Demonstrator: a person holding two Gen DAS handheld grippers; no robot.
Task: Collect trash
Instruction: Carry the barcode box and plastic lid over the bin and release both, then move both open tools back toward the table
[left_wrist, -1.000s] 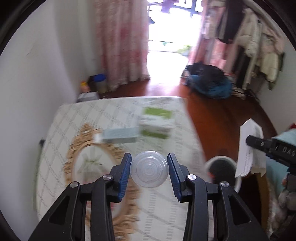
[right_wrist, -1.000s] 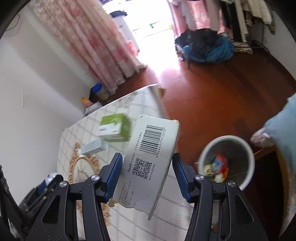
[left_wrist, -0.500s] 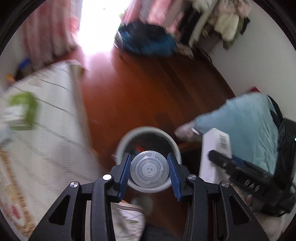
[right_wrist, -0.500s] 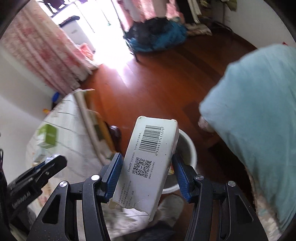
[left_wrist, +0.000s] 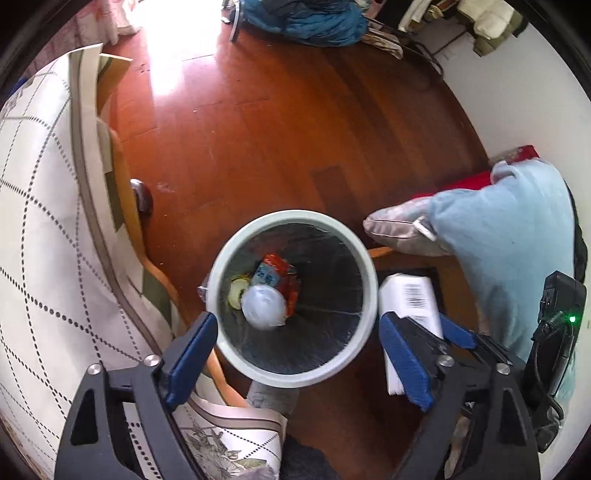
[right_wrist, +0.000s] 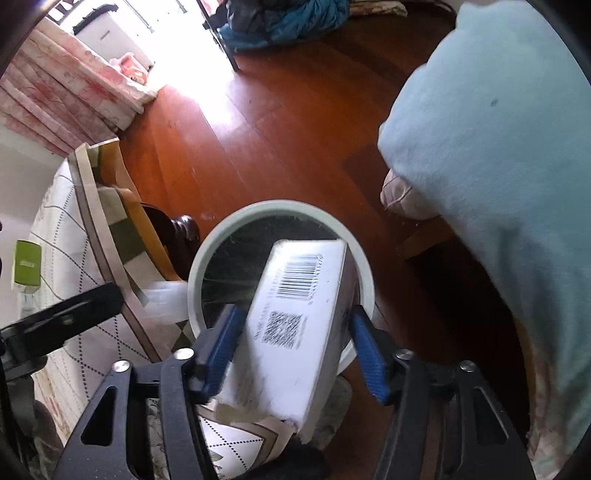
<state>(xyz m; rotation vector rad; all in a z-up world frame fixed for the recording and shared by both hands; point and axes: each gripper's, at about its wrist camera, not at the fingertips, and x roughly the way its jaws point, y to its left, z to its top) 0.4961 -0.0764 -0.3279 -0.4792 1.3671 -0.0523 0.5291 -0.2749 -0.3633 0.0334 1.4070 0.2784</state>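
Observation:
A round white trash bin with a black liner stands on the wood floor beside the table. My left gripper is open and empty right above it. A clear plastic lid lies inside the bin on a red wrapper. My right gripper holds a white barcoded box between its jaws, tilted over the bin; a gap shows at the right pad. The box also shows in the left wrist view.
The table with a checked cloth is on the left, its wooden edge and leg next to the bin. A light blue cushion lies to the right. A green box sits on the table. Clothes lie far off.
Both grippers swung from the table to above the bin. My left gripper opened and the clear lid dropped into the bin. My right jaws have widened around the box.

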